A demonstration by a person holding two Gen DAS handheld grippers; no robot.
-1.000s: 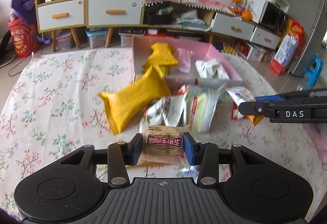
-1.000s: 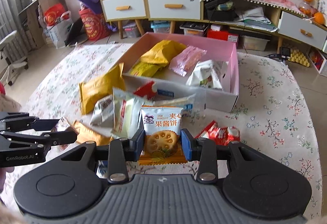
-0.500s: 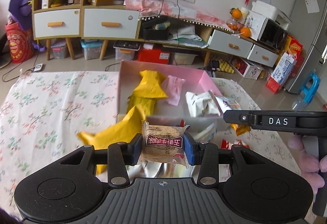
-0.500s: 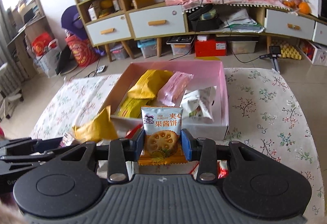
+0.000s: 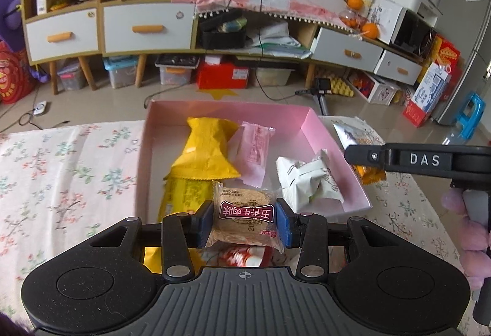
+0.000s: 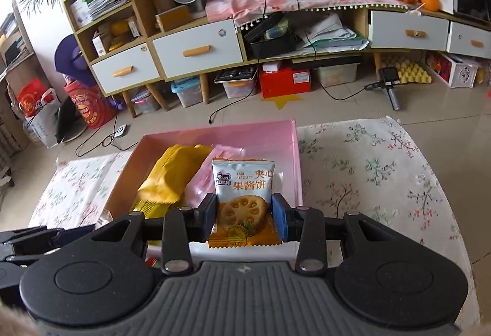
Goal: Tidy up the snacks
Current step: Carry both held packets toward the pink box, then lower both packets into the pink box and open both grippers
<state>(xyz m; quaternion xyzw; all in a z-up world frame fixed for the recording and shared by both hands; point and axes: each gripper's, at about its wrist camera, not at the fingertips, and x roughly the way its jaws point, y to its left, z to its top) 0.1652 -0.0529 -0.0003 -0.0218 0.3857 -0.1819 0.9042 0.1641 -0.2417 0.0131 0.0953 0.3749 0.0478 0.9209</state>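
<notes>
On the left, the left claw [image 5: 244,221] is closed on a clear plastic packet with a round brown cake and a dark red label [image 5: 245,221]. It hangs above the near wall of the open pink cardboard box [image 5: 319,124] on the flower-pattern desk [image 5: 61,176]. This packet looks light and the film slippery. The cake inside probably crumbles, so a soft hold on its two side edges seems best.

On the right, the right claw [image 6: 244,218] grips a pale blue and orange jam biscuit packet [image 6: 244,192] by its lower sides, over the same box. The biscuit is likely brittle and the wrapper soft.
</notes>
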